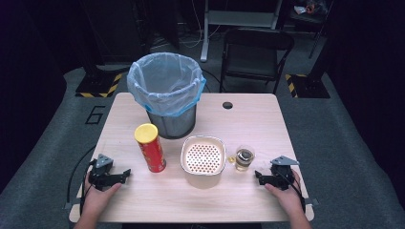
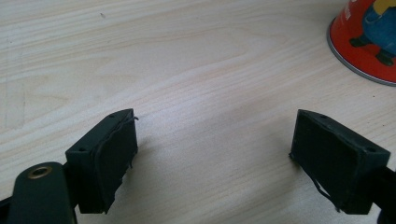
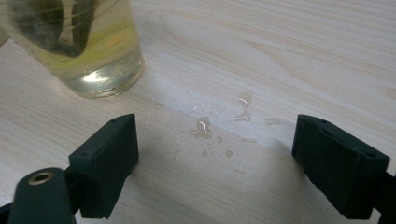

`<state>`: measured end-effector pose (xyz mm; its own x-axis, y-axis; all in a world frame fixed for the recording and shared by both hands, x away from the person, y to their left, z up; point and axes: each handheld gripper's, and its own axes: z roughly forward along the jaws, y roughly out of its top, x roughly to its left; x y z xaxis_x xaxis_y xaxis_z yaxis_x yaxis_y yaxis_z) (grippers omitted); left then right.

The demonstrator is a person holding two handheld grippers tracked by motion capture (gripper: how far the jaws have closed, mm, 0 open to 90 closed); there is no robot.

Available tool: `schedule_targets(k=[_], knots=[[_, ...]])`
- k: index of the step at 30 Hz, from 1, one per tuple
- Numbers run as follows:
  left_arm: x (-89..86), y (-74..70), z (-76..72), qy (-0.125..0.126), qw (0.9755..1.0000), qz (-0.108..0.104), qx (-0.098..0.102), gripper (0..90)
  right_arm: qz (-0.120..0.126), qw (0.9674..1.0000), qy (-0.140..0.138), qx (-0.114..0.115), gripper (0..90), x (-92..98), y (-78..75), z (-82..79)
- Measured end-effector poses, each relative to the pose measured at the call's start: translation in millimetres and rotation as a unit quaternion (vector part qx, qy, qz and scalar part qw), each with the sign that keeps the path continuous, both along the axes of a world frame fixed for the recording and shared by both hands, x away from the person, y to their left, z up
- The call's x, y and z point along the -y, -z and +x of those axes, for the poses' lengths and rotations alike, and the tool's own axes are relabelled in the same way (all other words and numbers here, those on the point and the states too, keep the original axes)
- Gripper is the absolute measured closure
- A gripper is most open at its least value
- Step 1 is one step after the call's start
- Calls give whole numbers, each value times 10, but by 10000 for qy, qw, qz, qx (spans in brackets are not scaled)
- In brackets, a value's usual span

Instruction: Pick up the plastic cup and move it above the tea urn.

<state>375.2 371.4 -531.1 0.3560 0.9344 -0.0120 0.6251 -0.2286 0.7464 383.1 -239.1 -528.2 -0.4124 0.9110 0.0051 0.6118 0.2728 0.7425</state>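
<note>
My left gripper (image 1: 127, 172) rests open on the table at the front left, held by a hand, its jaws pointing toward the red chip can (image 1: 151, 148) with a yellow lid. In the left gripper view the open gripper (image 2: 215, 154) holds nothing, and the can's base (image 2: 364, 42) sits at the top right. My right gripper (image 1: 258, 175) lies open at the front right, just short of a glass (image 1: 244, 159) of yellowish liquid with a tea bag. The right gripper view has that gripper (image 3: 215, 158) wide apart over bare wood, the glass (image 3: 88, 46) up to the left.
A bin (image 1: 167, 93) lined with a blue bag stands at the back of the table. A white strainer bowl (image 1: 203, 160) sits between can and glass. Small water drops (image 3: 205, 128) lie on the wood. A cable hole (image 1: 227, 105) marks the far side. A chair (image 1: 255, 52) stands behind.
</note>
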Motion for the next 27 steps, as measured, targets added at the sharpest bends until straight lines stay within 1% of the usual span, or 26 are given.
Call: schedule_targets(k=[5, 8, 9, 11, 16, 20, 22, 23, 24, 25, 26, 27], knots=[[10, -6, 2, -42, 10000, 14, -50, 136, 6, 10000, 17, -5, 147, 1, -1, -14], [10, -3, 4, -52, 10000, 1, -28, 137, 7, 10000, 12, -9, 149, 2, -1, -14], [12, 1, 5, -62, 10000, -12, 1, 137, 18, 10000, -28, 4, 160, 4, -1, -15], [12, 1, 5, -61, 10000, -11, 0, 137, 20, 10000, 1, 21, 169, 1, 0, -19], [9, -1, 3, -52, 10000, -10, -11, 139, 33, 9999, -87, 45, 198, 2, -2, -31], [10, -1, 4, -56, 10000, -14, -9, 140, 49, 9999, -100, 46, 216, -1, -4, -38], [10, -1, 3, -57, 10000, -14, -9, 140, 34, 9999, -105, 54, 256, -3, -11, -43], [10, -1, 3, -57, 10000, -13, -9, 140, 39, 9999, -102, 17, 276, -7, -21, -46], [10, -1, 3, -57, 10000, -13, -9, 140, 39, 9999, -102, 17, 276, -7, -21, -46], [9, -1, 3, -53, 10000, -7, -11, 140, 27, 9999, -138, -47, 319, -7, -40, -47], [9, -1, 3, -53, 10000, -7, -11, 140, 27, 9999, -138, -47, 319, -7, -40, -47], [11, 0, 4, -62, 10000, -14, -2, 140, 127, 9997, -71, -179, 364, -18, -93, -65]])
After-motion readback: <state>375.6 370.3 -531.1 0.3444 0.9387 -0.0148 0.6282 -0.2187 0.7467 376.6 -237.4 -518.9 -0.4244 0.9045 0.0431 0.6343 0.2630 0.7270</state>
